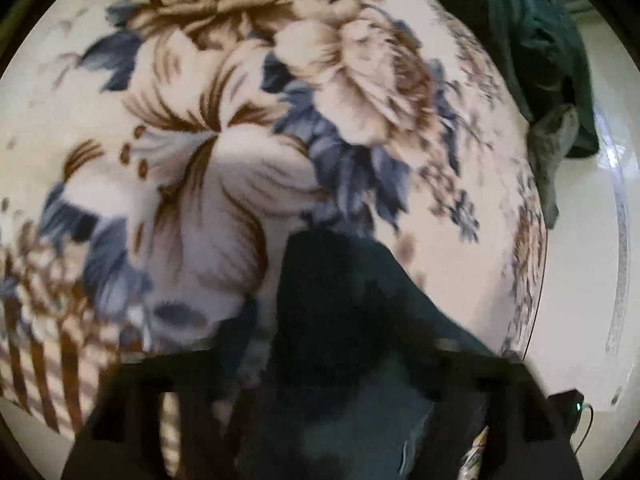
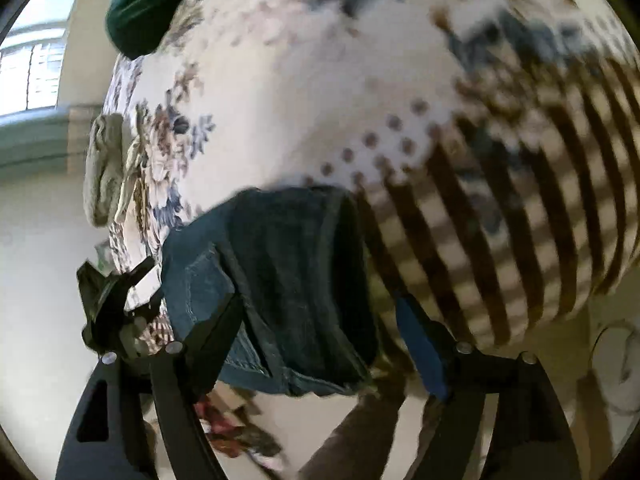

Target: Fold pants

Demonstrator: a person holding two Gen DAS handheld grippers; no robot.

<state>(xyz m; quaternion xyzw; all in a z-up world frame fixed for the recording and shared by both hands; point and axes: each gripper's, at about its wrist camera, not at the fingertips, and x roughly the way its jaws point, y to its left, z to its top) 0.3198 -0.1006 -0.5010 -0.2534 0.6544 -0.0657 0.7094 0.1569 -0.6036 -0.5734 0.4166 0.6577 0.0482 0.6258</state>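
Note:
Dark blue denim pants (image 1: 344, 320) hang in front of my left gripper (image 1: 320, 392) above a floral blanket (image 1: 224, 152). The cloth fills the space between the left fingers, and the blurred jaws hide whether they pinch it. In the right wrist view the same pants (image 2: 288, 280) lie bunched at the blanket's (image 2: 320, 100) near edge, between the fingers. My right gripper (image 2: 320, 320) is open: its left finger (image 2: 208, 320) touches the denim and its blue-padded right finger (image 2: 420, 344) stands apart from it.
A dark green garment (image 1: 528, 40) and a grey cloth (image 1: 552, 152) lie at the blanket's far right edge; they also show in the right wrist view, green (image 2: 144, 4) and grey (image 2: 104, 168). The pale floor (image 1: 580, 260) lies beyond. The other gripper (image 2: 112, 304) shows at left.

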